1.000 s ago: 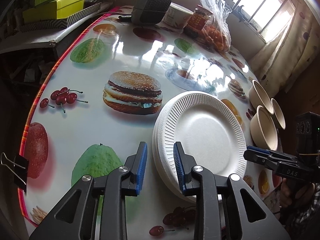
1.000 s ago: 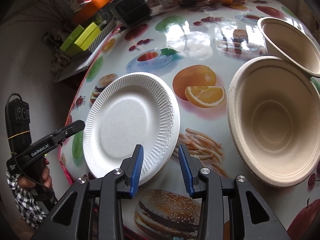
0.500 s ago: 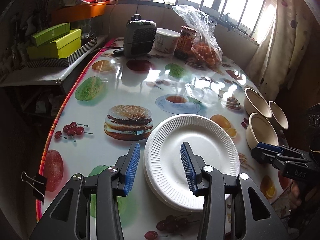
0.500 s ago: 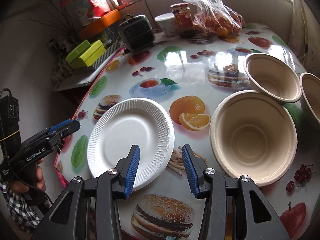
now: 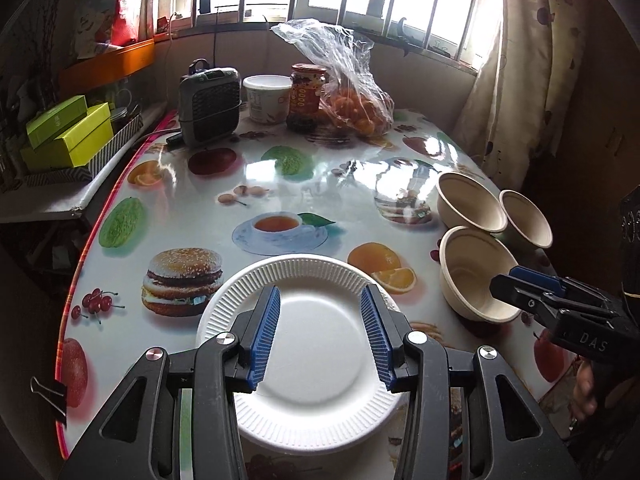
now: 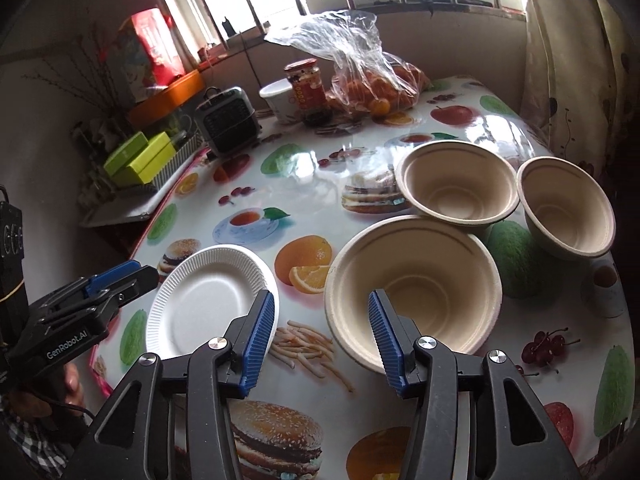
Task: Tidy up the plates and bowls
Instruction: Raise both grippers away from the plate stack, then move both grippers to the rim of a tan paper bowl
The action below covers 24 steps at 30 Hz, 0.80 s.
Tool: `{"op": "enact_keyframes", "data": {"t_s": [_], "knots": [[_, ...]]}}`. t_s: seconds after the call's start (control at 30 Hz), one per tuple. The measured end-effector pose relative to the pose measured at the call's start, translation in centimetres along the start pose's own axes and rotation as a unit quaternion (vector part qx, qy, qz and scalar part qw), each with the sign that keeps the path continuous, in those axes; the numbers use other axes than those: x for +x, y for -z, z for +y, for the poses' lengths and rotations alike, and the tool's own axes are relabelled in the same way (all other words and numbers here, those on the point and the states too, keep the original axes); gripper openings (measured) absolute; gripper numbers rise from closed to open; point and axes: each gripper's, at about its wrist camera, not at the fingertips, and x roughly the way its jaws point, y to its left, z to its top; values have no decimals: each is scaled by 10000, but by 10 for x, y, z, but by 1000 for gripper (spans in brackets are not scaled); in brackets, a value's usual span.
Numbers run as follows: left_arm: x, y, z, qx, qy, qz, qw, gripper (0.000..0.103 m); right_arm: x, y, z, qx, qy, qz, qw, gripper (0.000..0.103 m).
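A stack of white ribbed paper plates [image 5: 316, 344] lies at the table's near left edge; it also shows in the right wrist view [image 6: 204, 300]. Three beige bowls stand to its right: a near one [image 6: 416, 284] [image 5: 476, 272], a far one [image 6: 456, 188] [image 5: 470, 202] and a right one [image 6: 568, 212] [image 5: 526, 218]. My left gripper [image 5: 320, 332] is open and empty, raised above the plates. My right gripper [image 6: 320, 340] is open and empty, above the table between plates and near bowl.
The table [image 5: 344, 184] has a glossy food-print cloth. At its far end stand a small grey heater [image 5: 210, 106], a white tub [image 5: 267, 98], a jar [image 5: 307, 96] and a bag of oranges [image 5: 352, 96]. Green boxes [image 5: 66, 132] sit on a shelf left. A binder clip [image 5: 50, 394] grips the near edge.
Both grippers have pulled back and risen from the table, and their jaws have opened wider. The plates and bowls have stayed in place.
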Motion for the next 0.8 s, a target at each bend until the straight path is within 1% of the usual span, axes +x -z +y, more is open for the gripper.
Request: {"op": "enact_keyframes", "data": {"t_s": [0.17,0.37,0.53,0.67,0.8], "knots": [[7,-8,-27,228,150,-20,9996,44,-8,0,-21,101,231,-117,9996,49],[18,-15,-51,352,271,59,9990,44,-16,-1,-38,107,417,-213,9988,50],[27,-17,-68,447,369,130,9982,44,-23,-1,-46,70,578,-365,9976,50],[36,-18,-79,479,519,221,9973,44,-27,0,-53,39,750,-485,9960,50],[45,-19,-88,496,686,330,9959,44,-29,2,-67,150,869,-533,9947,50]]}}
